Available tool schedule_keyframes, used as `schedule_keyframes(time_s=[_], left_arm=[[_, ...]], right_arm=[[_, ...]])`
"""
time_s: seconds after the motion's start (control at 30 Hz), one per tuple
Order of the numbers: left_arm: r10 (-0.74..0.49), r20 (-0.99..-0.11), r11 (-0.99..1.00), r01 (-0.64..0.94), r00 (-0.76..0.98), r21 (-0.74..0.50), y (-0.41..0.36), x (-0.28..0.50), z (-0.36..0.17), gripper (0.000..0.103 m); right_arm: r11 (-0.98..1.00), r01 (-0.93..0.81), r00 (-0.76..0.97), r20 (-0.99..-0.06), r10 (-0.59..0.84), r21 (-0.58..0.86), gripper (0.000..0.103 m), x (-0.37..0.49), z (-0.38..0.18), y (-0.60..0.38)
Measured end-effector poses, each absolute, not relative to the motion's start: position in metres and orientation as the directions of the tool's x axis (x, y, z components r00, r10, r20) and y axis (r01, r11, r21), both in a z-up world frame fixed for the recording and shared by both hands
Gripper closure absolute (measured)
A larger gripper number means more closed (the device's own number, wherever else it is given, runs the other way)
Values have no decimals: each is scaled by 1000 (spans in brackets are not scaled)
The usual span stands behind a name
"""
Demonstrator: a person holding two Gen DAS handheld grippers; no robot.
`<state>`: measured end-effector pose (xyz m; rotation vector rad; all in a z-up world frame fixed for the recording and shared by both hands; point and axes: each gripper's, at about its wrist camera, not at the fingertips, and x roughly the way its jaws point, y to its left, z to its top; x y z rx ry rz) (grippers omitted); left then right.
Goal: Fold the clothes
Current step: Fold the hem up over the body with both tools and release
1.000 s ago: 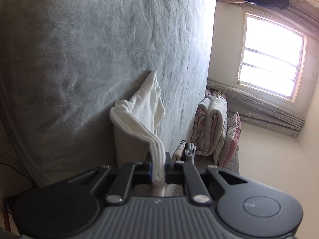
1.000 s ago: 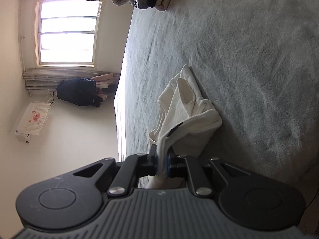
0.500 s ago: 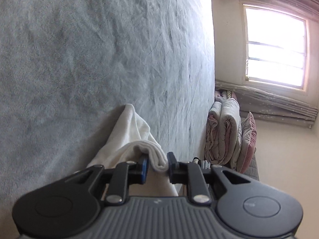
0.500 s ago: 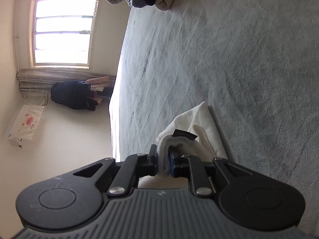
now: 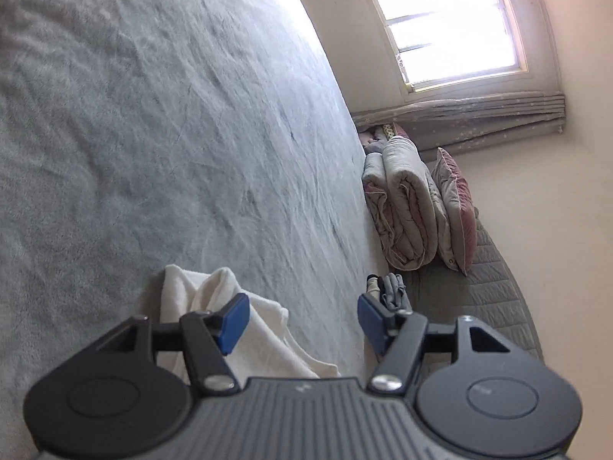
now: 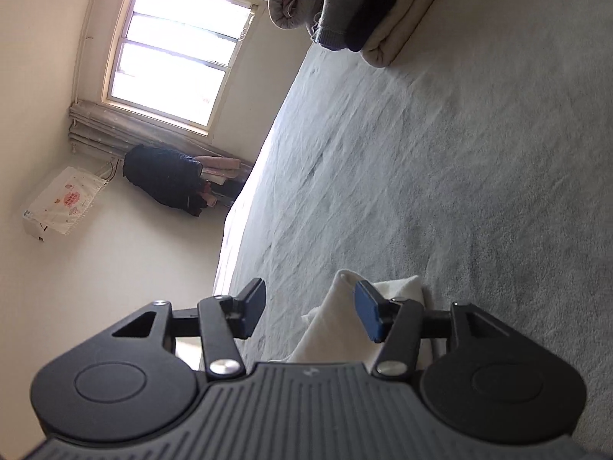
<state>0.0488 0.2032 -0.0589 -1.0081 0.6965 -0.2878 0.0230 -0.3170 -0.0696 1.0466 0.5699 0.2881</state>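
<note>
A cream-white garment [image 5: 264, 329] lies bunched on the grey bedspread [image 5: 153, 134], just under my left gripper [image 5: 300, 322]. That gripper is open, its blue pads wide apart, and holds nothing. In the right wrist view the same garment [image 6: 337, 326] lies folded on the bedspread [image 6: 459, 191] beneath my right gripper [image 6: 310, 312]. That gripper is open too and empty. Most of the garment is hidden behind both gripper bodies.
Rolled quilts and a pink pillow [image 5: 413, 211] stand at the bed's far end. A small grey bundle [image 5: 390, 291] lies near them. A stack of folded clothes [image 6: 375, 4] sits on the bed. Dark clothing [image 6: 164, 180] hangs under the window.
Both grippers were shut on the white garment and lowered it to the bed. Now both have opened and let it go; it rests on the bedspread.
</note>
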Motion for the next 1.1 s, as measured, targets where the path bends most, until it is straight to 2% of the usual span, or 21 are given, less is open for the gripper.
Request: schedule_keyframes(time_s=[0.17, 0.27, 0.4, 0.47, 0.53, 0.57, 0.6, 0.73, 0.97, 1.1], left_arm=[[-406, -479, 729, -40, 779, -683, 197, 52, -51, 41], [-343, -528, 808, -43, 777, -588, 192, 62, -56, 44], [-309, -539, 843, -37, 783, -536, 190, 60, -69, 62], [-308, -525, 844, -26, 794, -535, 187, 59, -73, 67], [-305, -508, 845, -18, 805, -535, 180, 59, -75, 79], [-303, -506, 846, -17, 807, -533, 179, 58, -76, 81], [-301, -505, 848, -16, 809, -530, 179, 56, -76, 89], [-289, -461, 849, 2, 839, -529, 179, 43, -70, 92], [-268, -353, 839, 37, 896, -543, 182, 27, -57, 92], [-236, -348, 846, 15, 907, -533, 179, 35, -56, 92]], right_arm=[[765, -35, 855, -377, 356, 643, 47, 19, -53, -284], [862, -69, 862, -404, 305, 503, 47, 17, -52, -266], [902, -61, 863, -431, 263, 428, 47, 23, -64, -261], [912, -59, 867, -431, 248, 406, 51, 29, -68, -260], [919, -66, 869, -430, 244, 388, 69, 31, -71, -259], [920, -77, 867, -430, 252, 384, 78, 32, -71, -256], [920, -81, 866, -430, 255, 383, 88, 31, -72, -255], [926, -88, 887, -395, 241, 367, 93, 22, -69, -252], [927, -133, 943, -244, 228, 351, 94, 6, -49, -247], [934, -131, 951, -224, 213, 332, 94, 21, -44, -243]])
